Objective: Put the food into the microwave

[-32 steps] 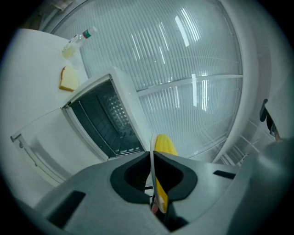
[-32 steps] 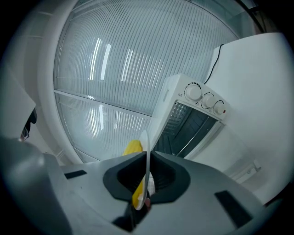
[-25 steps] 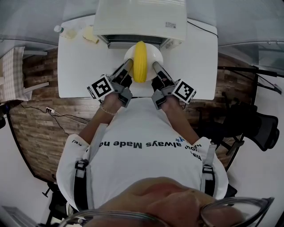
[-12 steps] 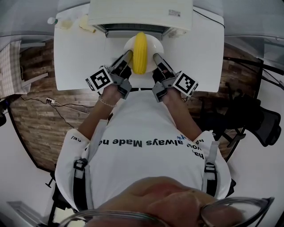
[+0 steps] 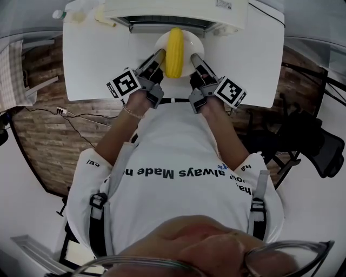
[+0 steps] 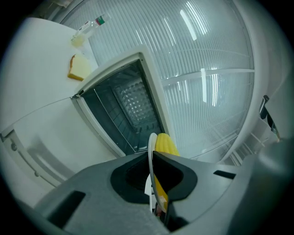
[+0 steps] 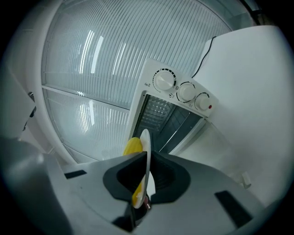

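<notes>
A yellow corn cob (image 5: 174, 44) lies on a white plate (image 5: 187, 42) held up level in front of the open microwave (image 5: 178, 10). My left gripper (image 5: 159, 55) is shut on the plate's left rim and my right gripper (image 5: 194, 57) on its right rim. In the left gripper view the plate rim (image 6: 150, 143) runs edge-on between the jaws of the left gripper (image 6: 152, 155), with the corn (image 6: 166, 144) beyond it and the dark microwave cavity (image 6: 126, 108) ahead. The right gripper (image 7: 146, 158) clamps the plate rim (image 7: 146, 142) beside the corn (image 7: 132, 147).
The microwave stands at the back of a white table (image 5: 92, 59); its control knobs (image 7: 164, 81) are on the right side. A slice of bread (image 6: 79, 68) and a small bottle (image 6: 87, 30) lie at the table's far left corner. A cable (image 7: 204, 55) runs behind the microwave.
Both grippers have carried the plate with the corn forward, closer to the microwave's opening. The grip on both rims is unchanged.
</notes>
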A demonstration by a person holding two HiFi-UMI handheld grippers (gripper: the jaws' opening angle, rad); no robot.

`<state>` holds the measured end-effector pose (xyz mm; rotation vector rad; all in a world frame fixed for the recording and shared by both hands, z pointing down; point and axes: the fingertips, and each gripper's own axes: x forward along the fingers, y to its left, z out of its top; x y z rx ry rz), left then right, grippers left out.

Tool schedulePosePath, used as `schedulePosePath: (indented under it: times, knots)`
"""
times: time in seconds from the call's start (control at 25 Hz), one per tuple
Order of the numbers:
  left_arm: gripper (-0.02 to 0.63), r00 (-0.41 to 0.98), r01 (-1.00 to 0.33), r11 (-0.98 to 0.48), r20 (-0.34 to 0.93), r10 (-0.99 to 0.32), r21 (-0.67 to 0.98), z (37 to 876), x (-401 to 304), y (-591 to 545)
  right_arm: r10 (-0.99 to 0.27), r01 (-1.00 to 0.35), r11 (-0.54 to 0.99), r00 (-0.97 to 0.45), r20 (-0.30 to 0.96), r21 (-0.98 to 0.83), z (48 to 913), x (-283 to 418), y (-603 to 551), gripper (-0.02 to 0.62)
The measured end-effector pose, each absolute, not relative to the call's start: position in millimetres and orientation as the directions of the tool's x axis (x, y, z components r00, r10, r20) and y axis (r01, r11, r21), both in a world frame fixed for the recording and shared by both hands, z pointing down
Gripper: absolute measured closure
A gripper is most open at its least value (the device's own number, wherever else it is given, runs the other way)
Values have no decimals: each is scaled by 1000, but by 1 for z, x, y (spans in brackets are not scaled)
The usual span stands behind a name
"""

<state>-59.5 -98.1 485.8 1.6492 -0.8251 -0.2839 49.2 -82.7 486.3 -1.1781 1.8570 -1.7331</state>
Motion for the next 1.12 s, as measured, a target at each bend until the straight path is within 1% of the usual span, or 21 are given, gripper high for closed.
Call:
schedulePosePath:
  times: [1.12]
  knots:
    - [584,692,-425,-3,323,-645,905,581,-60,-165,-742,-363,-168,-565,360,-916,587,49,-149,569]
